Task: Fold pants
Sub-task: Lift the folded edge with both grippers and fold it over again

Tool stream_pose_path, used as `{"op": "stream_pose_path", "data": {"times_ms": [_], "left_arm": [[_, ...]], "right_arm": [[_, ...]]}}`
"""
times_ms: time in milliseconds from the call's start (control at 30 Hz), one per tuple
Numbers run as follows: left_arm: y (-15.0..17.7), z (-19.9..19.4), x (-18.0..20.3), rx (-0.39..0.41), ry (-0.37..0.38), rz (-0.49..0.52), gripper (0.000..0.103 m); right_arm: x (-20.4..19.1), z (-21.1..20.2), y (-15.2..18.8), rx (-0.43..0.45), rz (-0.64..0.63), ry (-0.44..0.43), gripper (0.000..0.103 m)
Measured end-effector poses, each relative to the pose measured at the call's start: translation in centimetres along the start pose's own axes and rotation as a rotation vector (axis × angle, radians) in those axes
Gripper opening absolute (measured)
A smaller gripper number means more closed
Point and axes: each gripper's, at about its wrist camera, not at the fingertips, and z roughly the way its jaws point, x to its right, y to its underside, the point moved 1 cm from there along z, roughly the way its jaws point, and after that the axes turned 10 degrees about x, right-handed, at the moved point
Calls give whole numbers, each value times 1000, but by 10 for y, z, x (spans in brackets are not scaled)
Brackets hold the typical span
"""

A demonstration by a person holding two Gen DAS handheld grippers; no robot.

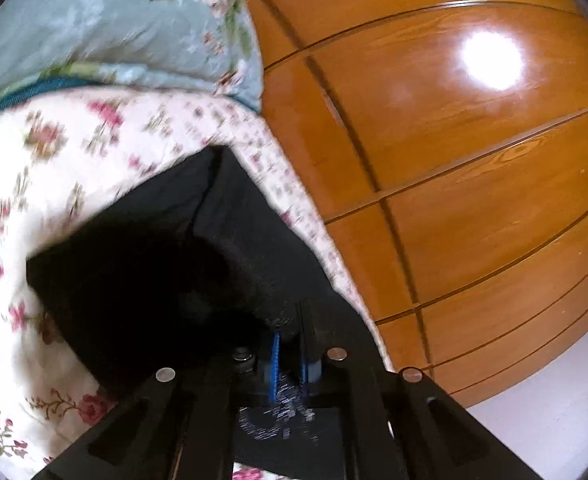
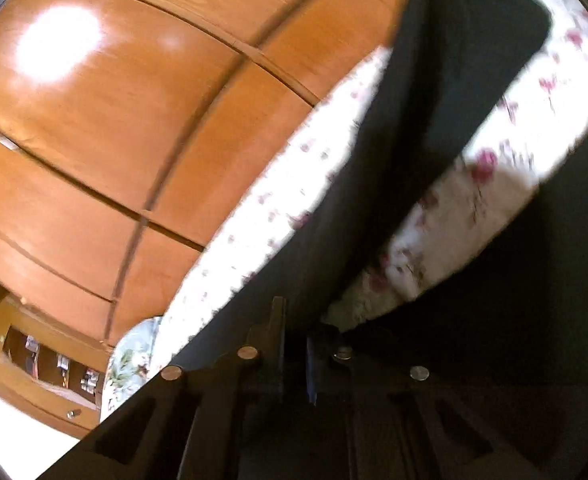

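Observation:
The black pants [image 1: 221, 216] lie on a floral bedspread [image 1: 45, 168] at the bed's edge. In the left wrist view my left gripper [image 1: 289, 344] is shut on a bunched fold of the pants, which hangs dark over the fingers. In the right wrist view my right gripper [image 2: 294, 344] is shut on the pants [image 2: 446, 92], and a long leg stretches away up and to the right over the bedspread [image 2: 277, 220]. Dark cloth fills the lower right of that view. Both views are blurred.
A glossy wooden wardrobe [image 1: 454, 140] stands close beside the bed, also in the right wrist view [image 2: 93, 120]. A pale blue floral pillow [image 1: 93, 20] lies at the bed's far end. A low wooden shelf [image 2: 45, 356] stands on the white floor [image 1: 554, 400].

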Motion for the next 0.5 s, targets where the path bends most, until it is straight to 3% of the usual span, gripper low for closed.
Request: {"op": "stream_pose_path", "data": {"times_ms": [100,267,400,500], "left_arm": [[-14,-16,8,51,43,-9,6],[-21,-40,-5,88,37,-35,6],[-8,-48,-31,67,-25,-50,6],[1,-50,-44,54,-64,-50,6]], "right_arm": [[-25,-28,1,46,-118,-54,8],[-46,-79,25,45,-231,-124,8],[-31,-97,61,-24,-297,-66,8],[-3,-91,85,-98,-277,-15,8]]}}
